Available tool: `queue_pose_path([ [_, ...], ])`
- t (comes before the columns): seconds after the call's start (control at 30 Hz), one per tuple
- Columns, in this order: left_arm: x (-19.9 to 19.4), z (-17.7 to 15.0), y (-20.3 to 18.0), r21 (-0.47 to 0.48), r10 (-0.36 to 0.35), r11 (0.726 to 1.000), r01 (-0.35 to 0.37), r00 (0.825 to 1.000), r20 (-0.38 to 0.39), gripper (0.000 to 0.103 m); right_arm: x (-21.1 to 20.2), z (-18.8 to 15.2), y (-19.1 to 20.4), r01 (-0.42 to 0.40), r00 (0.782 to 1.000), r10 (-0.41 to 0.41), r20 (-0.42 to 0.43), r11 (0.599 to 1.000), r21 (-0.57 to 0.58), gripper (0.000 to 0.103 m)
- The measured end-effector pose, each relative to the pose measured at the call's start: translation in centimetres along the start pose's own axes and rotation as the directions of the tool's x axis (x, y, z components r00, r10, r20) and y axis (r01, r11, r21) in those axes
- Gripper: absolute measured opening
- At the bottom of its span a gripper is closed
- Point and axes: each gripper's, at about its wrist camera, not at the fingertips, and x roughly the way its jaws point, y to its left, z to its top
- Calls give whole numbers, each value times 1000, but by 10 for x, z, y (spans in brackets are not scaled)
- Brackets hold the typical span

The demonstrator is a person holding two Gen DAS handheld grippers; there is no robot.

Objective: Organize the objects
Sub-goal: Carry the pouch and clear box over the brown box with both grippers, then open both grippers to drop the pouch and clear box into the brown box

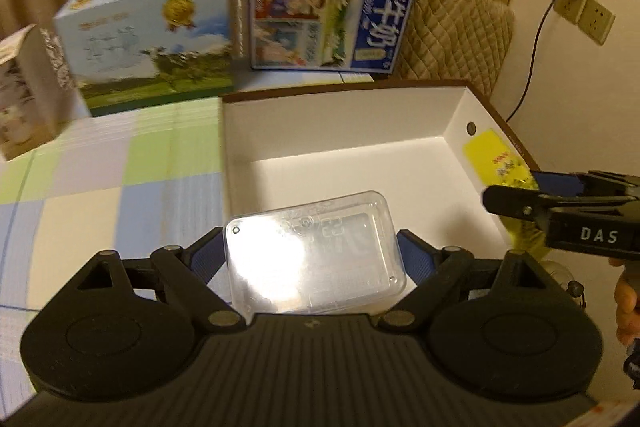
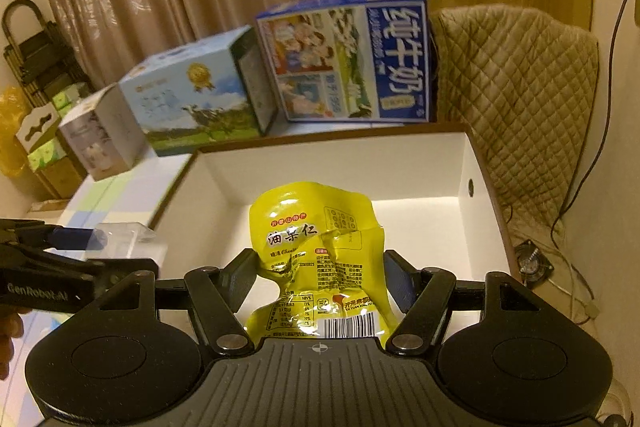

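Two loads hang over the white cardboard box (image 2: 340,167) for dropping in: left gripper (image 1: 316,251) clamps a clear plastic case (image 1: 316,259), right gripper (image 2: 320,271) pinches a yellow foil snack pouch (image 2: 316,251)

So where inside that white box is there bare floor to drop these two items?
The white box shows bare floor from the far wall to the near edge, between both side walls. The clear plastic case and yellow snack packet hang over it in the hand-held grippers. It is crowded behind the box, where the milk cartons stand.
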Motion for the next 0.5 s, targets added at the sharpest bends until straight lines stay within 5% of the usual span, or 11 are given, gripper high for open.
queue_pose_path([
  [0.5,94,8,-25,-32,-12,999,7,986,-167,88,63,-6,-50,25,986,-15,-164,998,57,65],
])
